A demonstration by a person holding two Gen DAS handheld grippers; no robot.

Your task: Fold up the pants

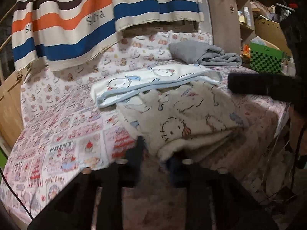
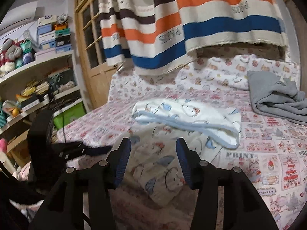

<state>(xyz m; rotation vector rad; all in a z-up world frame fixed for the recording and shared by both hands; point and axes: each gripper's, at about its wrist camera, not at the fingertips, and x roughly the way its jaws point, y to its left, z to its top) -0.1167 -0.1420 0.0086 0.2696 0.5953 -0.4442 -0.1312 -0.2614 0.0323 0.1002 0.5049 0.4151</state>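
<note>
The cream fleece pants (image 1: 180,118) with a cartoon print lie bunched near the bed's front edge; they also show in the right wrist view (image 2: 163,170). A white piece with blue trim (image 1: 153,80) lies folded just behind them, also in the right wrist view (image 2: 188,118). My left gripper (image 1: 157,149) is open, its fingers straddling the pants' near edge. My right gripper (image 2: 153,149) is open above the pants, touching nothing. The right gripper also shows at the right of the left wrist view (image 1: 264,86).
A grey garment (image 1: 207,55) lies at the bed's back right. A striped curtain (image 1: 96,19) hangs over the far side. Shelves with boxes (image 2: 38,76) and a wooden door (image 2: 90,38) stand left of the bed. A green box (image 1: 266,57) sits at right.
</note>
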